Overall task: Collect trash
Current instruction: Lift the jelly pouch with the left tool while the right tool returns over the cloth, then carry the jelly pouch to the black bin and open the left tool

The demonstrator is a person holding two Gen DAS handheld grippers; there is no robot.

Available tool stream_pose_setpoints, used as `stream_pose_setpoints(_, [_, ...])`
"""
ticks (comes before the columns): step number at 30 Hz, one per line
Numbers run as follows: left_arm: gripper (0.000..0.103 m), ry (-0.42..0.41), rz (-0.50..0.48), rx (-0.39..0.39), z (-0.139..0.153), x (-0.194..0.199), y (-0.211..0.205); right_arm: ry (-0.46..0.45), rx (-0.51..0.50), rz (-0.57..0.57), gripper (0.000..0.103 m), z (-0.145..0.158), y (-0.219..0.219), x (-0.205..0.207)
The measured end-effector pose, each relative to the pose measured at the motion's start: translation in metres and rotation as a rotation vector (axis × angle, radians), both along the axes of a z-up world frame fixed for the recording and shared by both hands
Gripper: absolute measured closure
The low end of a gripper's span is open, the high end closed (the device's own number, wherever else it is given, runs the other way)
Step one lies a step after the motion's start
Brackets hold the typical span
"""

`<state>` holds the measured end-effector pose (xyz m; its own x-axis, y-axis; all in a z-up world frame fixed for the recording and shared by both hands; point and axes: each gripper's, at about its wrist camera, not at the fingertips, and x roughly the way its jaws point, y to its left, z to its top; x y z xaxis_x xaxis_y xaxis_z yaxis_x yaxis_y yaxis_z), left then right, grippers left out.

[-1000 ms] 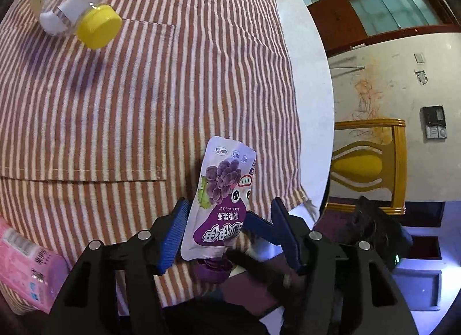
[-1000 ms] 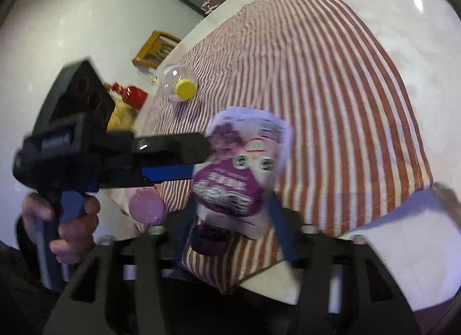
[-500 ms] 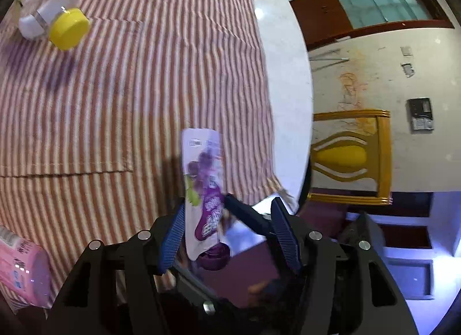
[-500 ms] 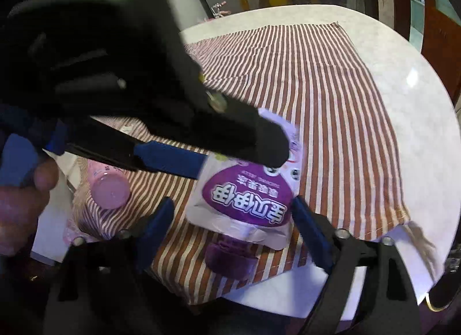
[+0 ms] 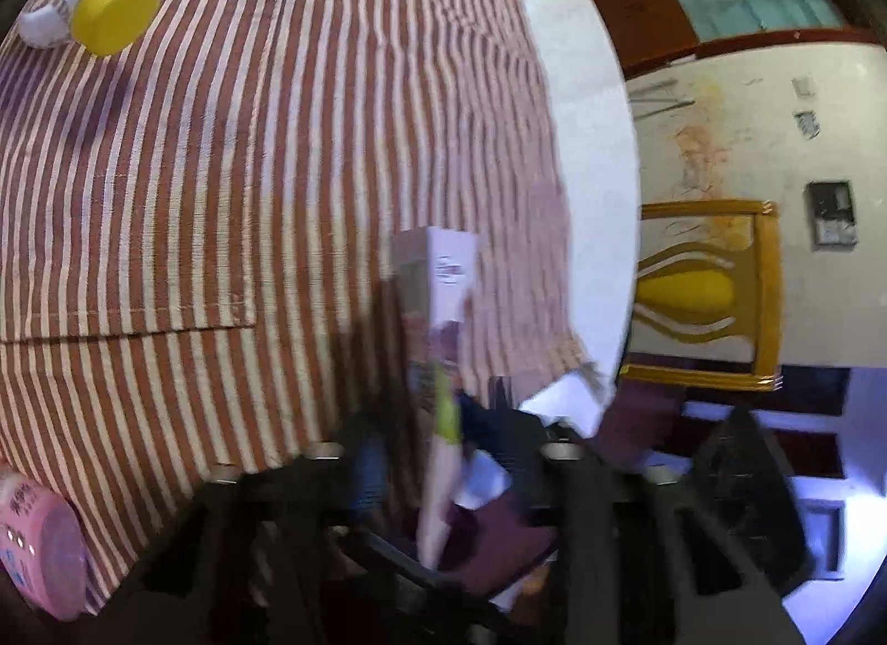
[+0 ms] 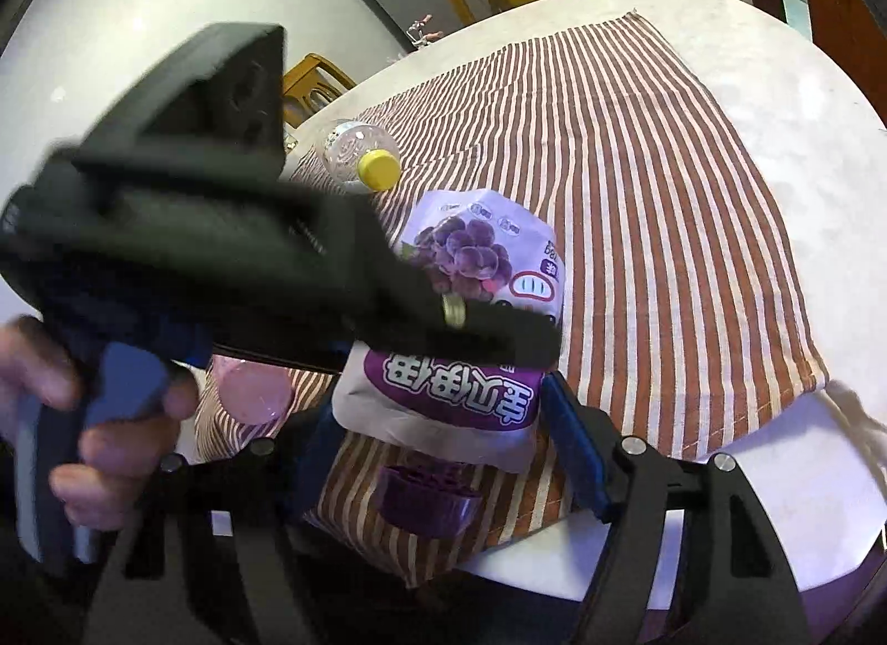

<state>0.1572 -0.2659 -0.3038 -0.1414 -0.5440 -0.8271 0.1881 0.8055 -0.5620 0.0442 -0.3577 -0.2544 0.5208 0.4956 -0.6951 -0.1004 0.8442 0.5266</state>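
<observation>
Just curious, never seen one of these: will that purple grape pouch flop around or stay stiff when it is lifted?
Probably floppy: the grape pouch looks like thin soft film, seen edge-on in the left wrist view. Its purple cap is the only hard-looking part, so it may dangle. It looks fairly flat, so likely light.

Indoor light, fairly bright, fisheye bending at edges w/ dark corners, motion blur on pouch (image 5: pixel 438 345) in left view, glare on tabletop (image 6: pixel 804 107)

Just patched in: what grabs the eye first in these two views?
The purple grape jelly pouch, held up between both grippers over the striped cloth. The left gripper reaches across it, jaws closing on it edge-on, while the right gripper flanks its lower end. Behind lies a yellow-capped bottle.
</observation>
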Motion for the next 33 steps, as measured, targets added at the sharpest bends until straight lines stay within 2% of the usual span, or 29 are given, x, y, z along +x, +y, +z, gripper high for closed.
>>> stream_pose_setpoints(3, [0.09, -0.014, -0.016, 0.0, -0.003, 0.0, 0.0, 0.007, 0.001, 0.007, 0.025, 0.001, -0.006, -0.001])
stream_pose_setpoints(6, [0.091, -0.046, -0.033, -0.002, 0.001, -0.001, -0.001, 0.015, 0.005, 0.003, 0.023, 0.001, -0.016, -0.016])
stream_pose_setpoints(9, [0.091, -0.058, -0.05, -0.045, 0.006, -0.002, -0.005, 0.016, 0.013, -0.01, 0.022, 0.004, -0.027, -0.027])
stream_pose_setpoints(12, [0.091, -0.11, -0.074, -0.087, 0.02, -0.002, -0.008, 0.001, 0.035, -0.029, 0.022, 0.01, -0.042, -0.036])
stream_pose_setpoints(15, [0.093, -0.153, -0.061, -0.096, 0.03, 0.002, -0.004, -0.006, 0.064, -0.057, 0.022, 0.013, -0.059, -0.041])
stream_pose_setpoints(19, [0.093, -0.161, -0.027, -0.134, 0.037, 0.008, 0.005, -0.028, 0.113, -0.077, 0.022, 0.021, -0.078, -0.049])
stream_pose_setpoints(22, [0.093, -0.18, -0.028, -0.148, 0.044, 0.011, 0.006, -0.044, 0.133, -0.124, 0.022, 0.028, -0.102, -0.056])
stream_pose_setpoints(27, [0.093, -0.211, -0.047, -0.131, 0.047, 0.01, -0.001, -0.044, 0.16, -0.25, 0.021, 0.018, -0.141, -0.069])
stream_pose_setpoints(29, [0.093, -0.21, -0.051, -0.131, 0.046, 0.008, -0.003, -0.044, 0.175, -0.267, 0.021, 0.01, -0.14, -0.089])
stream_pose_setpoints(33, [0.093, -0.22, -0.069, -0.152, 0.055, 0.004, -0.009, -0.06, 0.179, -0.331, 0.021, 0.018, -0.156, -0.098])
